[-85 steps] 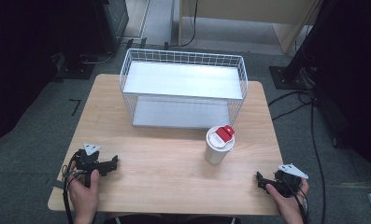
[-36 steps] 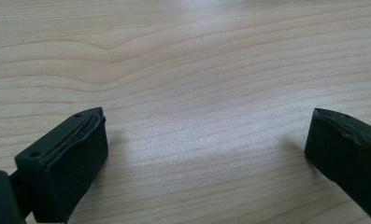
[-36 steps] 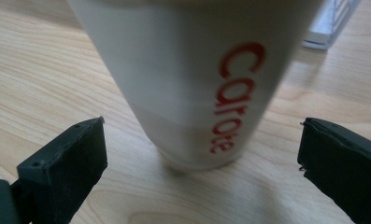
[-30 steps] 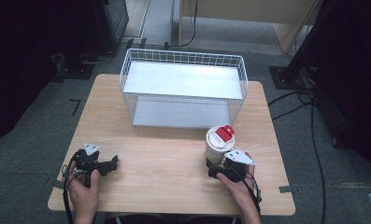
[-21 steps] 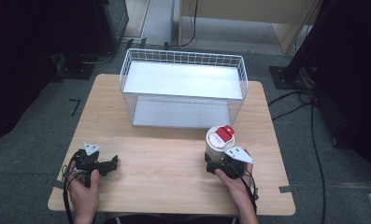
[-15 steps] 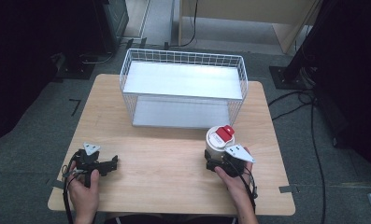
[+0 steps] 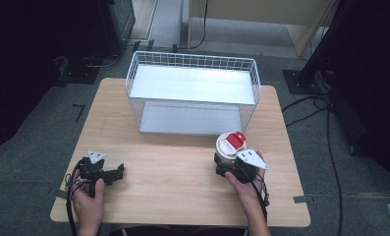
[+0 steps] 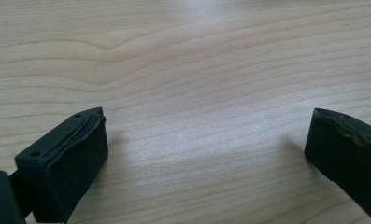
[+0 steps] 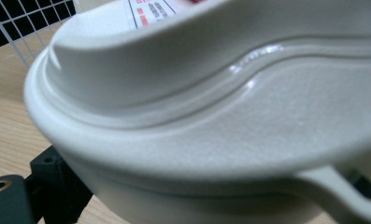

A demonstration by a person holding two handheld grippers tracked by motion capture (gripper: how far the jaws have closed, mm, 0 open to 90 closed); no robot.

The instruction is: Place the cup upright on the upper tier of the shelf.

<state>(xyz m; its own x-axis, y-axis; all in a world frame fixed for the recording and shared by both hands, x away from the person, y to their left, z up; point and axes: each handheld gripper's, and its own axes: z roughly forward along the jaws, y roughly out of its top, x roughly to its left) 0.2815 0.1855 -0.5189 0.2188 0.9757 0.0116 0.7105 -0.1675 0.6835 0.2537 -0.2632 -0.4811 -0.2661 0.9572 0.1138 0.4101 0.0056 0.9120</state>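
A white cup (image 7: pixel 227 144) with a red tab on its lid stands on the wooden table (image 7: pixel 173 172), just in front of the wire basket's right end. My right gripper (image 7: pixel 226 165) is pushed up to its near side, jaws spread wide on either side of the cup's lower body. In the right gripper view the cup (image 9: pixel 211 116) looms very close, its rim and lid on top, and one black jaw edge peeks out at the lower left. My left gripper (image 7: pixel 117 173) rests open on the table at the front left, nothing between its jaws (image 8: pixel 206 144).
A white wire basket (image 7: pixel 192 56) with a flat shelf inside stands at the back middle of the table. Bare wood lies between the two grippers. Cables and dark stands sit on the floor to the right.
My right gripper came in from the front right corner to the cup and has closed the last small gap to it. The left gripper has not moved.
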